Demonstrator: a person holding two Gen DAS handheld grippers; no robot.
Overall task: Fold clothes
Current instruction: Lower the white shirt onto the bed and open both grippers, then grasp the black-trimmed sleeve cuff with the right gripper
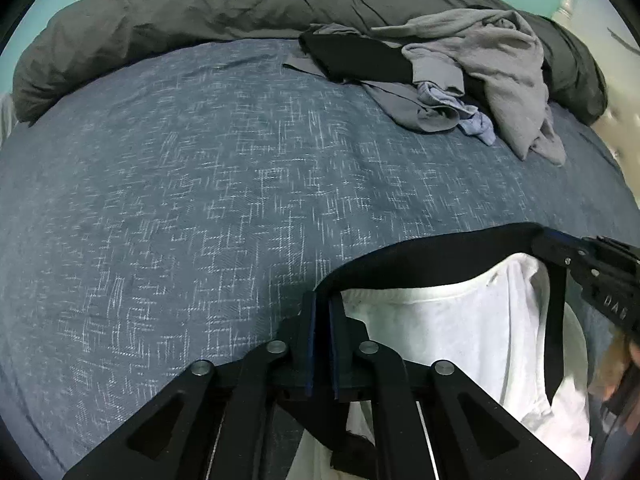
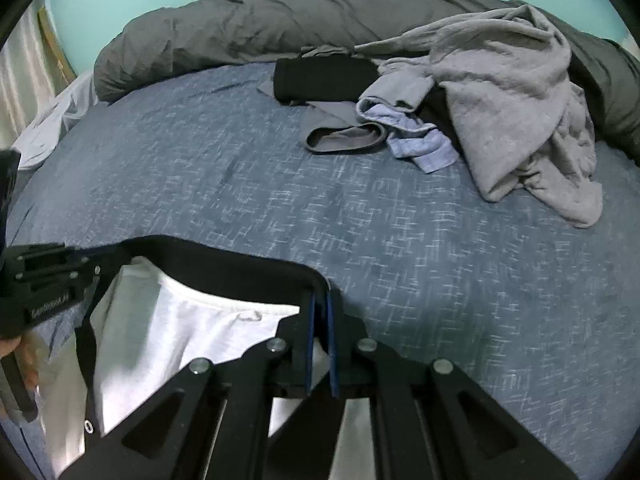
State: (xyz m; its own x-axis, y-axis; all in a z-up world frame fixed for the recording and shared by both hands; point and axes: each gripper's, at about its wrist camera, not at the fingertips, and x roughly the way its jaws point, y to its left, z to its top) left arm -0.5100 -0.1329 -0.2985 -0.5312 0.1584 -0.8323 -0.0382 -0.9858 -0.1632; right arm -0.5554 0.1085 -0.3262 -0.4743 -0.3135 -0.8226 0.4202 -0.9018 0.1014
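**Inspector:** Left wrist view: left gripper [image 1: 322, 312] has its jaws clenched on the black edge of a garment [image 1: 460, 320], black outside, white within. The right gripper [image 1: 592, 276] enters at 3 o'clock, clamped on the same edge.

**Clerk:** And from the other side?

**Inspector:** The right gripper [image 2: 320, 308] grips the edge likewise; the left gripper [image 2: 48, 280] shows at 9 o'clock. Two grips, well apart, stretch the edge taut, so the garment [image 2: 180, 320] hangs spread over the near side of the bed [image 2: 280, 208]. I judge this readies it for laying flat or folding; which stage, the scene does not settle.

**Clerk:** Counts?

**Inspector:** Two grippers, one held garment. One loose pile [image 2: 460, 92] at 1 o'clock on the bed, unfolded: grey, black, pale blue and slate pieces; at least four, exact number unclear. One dark duvet [image 2: 260, 28] bunched at 12 o'clock.
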